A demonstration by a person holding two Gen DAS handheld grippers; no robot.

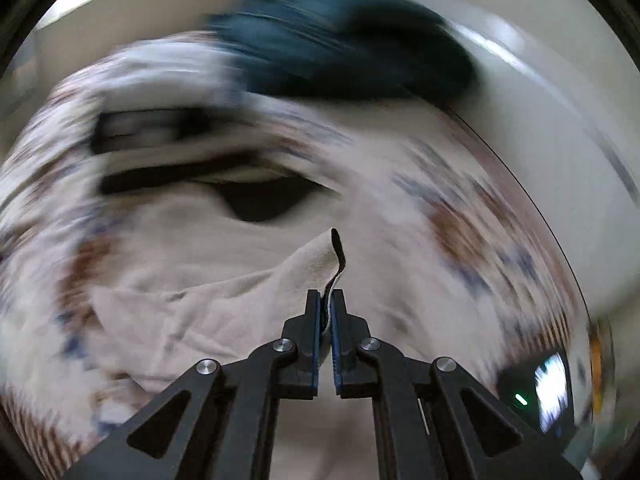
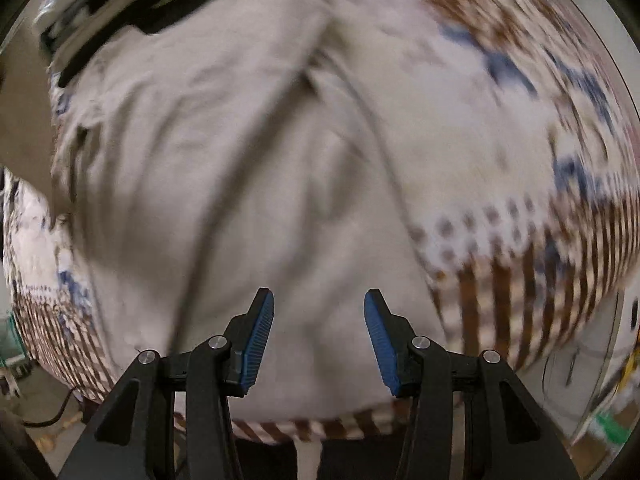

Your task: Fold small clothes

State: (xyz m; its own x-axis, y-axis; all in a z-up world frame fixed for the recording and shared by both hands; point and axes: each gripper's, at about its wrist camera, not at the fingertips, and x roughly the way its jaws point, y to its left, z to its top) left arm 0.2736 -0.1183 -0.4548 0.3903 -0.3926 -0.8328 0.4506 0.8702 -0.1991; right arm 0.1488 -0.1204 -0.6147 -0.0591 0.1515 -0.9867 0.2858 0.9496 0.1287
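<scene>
A beige garment [image 1: 208, 312] with black trim lies on a patterned cloth. My left gripper [image 1: 327, 300] is shut on an edge of the garment, and the pinched corner stands up between the fingers. The same beige garment [image 2: 248, 184] fills the right wrist view, wrinkled and spread out. My right gripper [image 2: 319, 308] is open and empty, just above the garment's near part. Both views are blurred by motion.
A patterned white, brown and blue cloth [image 2: 520, 184] covers the round table [image 1: 520, 120]. A dark teal garment [image 1: 340, 52] lies at the far side. A dark device with a lit screen [image 1: 548, 384] sits at the right table edge. Floor clutter shows beyond the table rim.
</scene>
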